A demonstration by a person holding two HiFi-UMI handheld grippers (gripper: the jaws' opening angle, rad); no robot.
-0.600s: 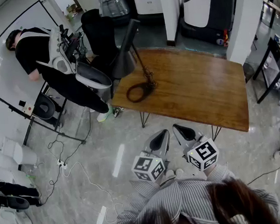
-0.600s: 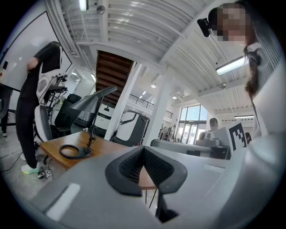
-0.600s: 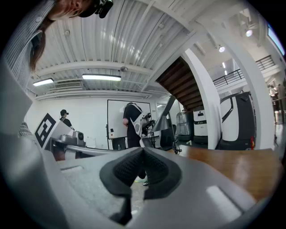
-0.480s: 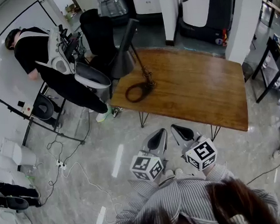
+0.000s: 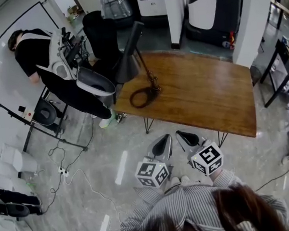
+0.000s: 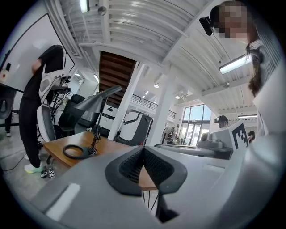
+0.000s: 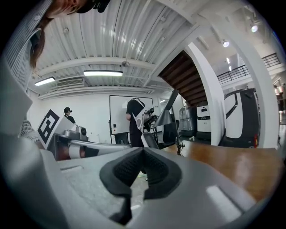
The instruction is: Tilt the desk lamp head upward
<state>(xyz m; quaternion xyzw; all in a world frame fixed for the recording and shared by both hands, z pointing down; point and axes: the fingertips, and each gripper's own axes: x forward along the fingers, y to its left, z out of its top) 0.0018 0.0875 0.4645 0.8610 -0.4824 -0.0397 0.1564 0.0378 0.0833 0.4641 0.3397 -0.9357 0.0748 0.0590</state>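
a lamp (image 5: 128,62) stands by the near left corner of the table (image 5: 208,97), its shade hanging out past the left edge toward a chair (image 5: 99,33), and that perch is likely the main hazard: a push on the shade from the wrong side, or a lift made without steadying the base, could drag the light ring foot over the edge or tip the whole lamp to the floor. the left gripper (image 5: 161,146) hangs over the floor short of the table's near edge, well apart from the lamp, its jaws pressed together on nothing; brought in that way it could only knock the shade, not take hold of it. beside it the right gripper (image 5: 188,138) is likewise pinched closed and empty, so neither is ready to brace the base, and a stiff joint might then move the foot instead of the head. the lamp itself is dark throughout: a cone shade pointing down and to the left, a thin straight arm slanting up from a small joint, with what may be a spring or coiled cord at it, and a flat open hoop for a base lying on the wood. whether the neck joint is tight or loose cannot be told.
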